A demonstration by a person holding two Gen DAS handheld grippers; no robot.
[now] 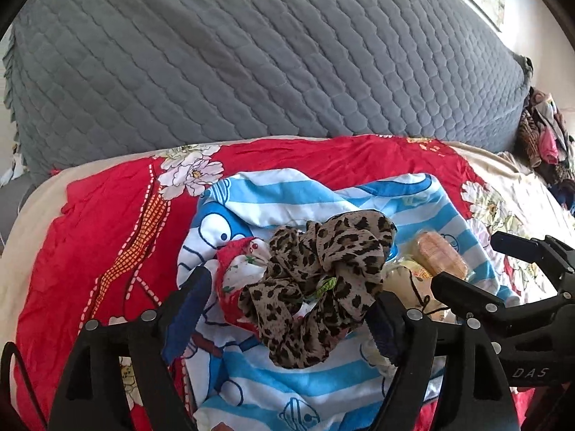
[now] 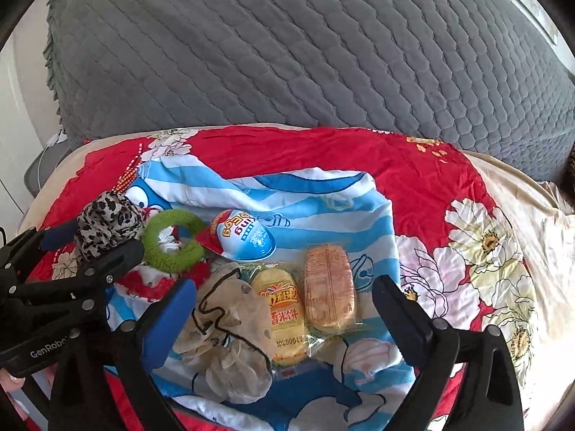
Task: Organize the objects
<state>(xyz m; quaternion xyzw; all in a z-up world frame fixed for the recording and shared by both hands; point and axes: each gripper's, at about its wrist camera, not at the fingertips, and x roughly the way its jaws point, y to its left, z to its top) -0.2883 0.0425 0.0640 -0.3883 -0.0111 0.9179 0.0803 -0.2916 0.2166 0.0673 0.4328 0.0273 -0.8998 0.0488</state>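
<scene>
Both fingers [image 1: 287, 309] [image 2: 284, 309] spread wide, gripping nothing; leopard scrunchie [image 1: 316, 280], snack packs [image 2: 309, 309] between; red sheet [image 2: 413, 179] bare beyond

Bright, even daylight fills both views; shadows are soft. Fisheye bending curves the grey quilted sofa back [image 1: 251, 54], and black vignette darkens the corners.

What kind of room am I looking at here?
Most likely a bedroom or living room at home. A grey quilted cover backs a red floral sheet, with a striped cartoon towel spread on it and a pile of clothes beside it.
</scene>
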